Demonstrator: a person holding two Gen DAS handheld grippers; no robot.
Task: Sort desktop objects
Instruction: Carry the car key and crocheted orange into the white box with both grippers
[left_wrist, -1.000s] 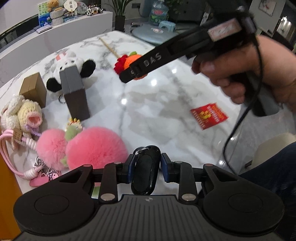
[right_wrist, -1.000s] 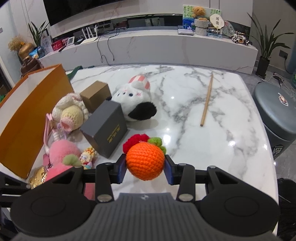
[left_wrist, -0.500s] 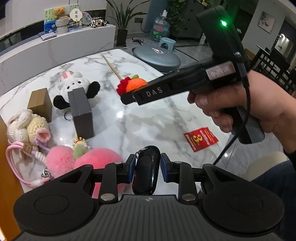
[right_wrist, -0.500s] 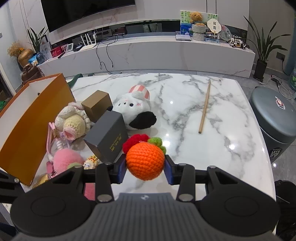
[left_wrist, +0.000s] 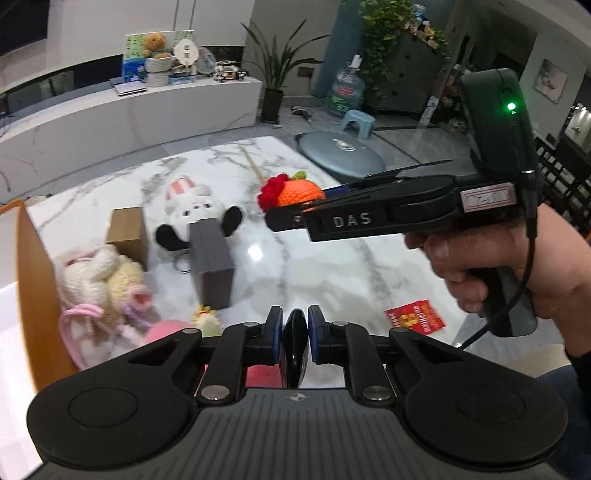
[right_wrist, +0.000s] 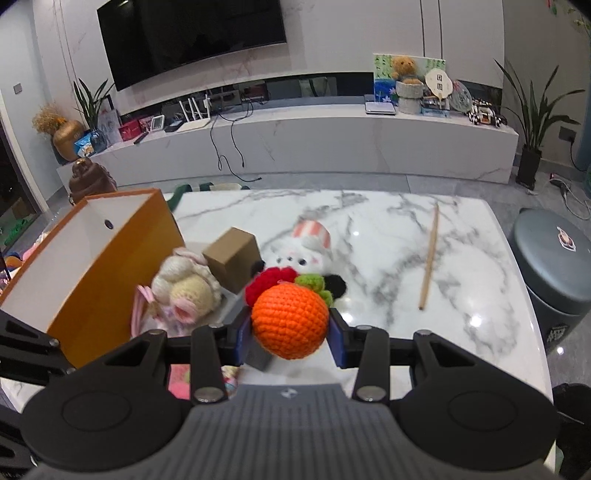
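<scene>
Left gripper (left_wrist: 294, 341): fingers have just closed further, clamping a black key fob (left_wrist: 294, 347) edgewise between them. Right gripper (right_wrist: 290, 328): fingers grip an orange crochet fruit (right_wrist: 290, 321), above the tabletop (right_wrist: 461, 295).

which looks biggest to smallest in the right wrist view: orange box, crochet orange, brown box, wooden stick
1. orange box
2. crochet orange, though it is nearest the camera, so its rank is unsure
3. brown box
4. wooden stick, long but thinnest

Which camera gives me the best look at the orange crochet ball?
The right wrist view: the orange crochet ball fills the middle, clamped between the right gripper pads. The left wrist view shows it smaller, farther off and partly hidden behind that gripper's finger.
</scene>
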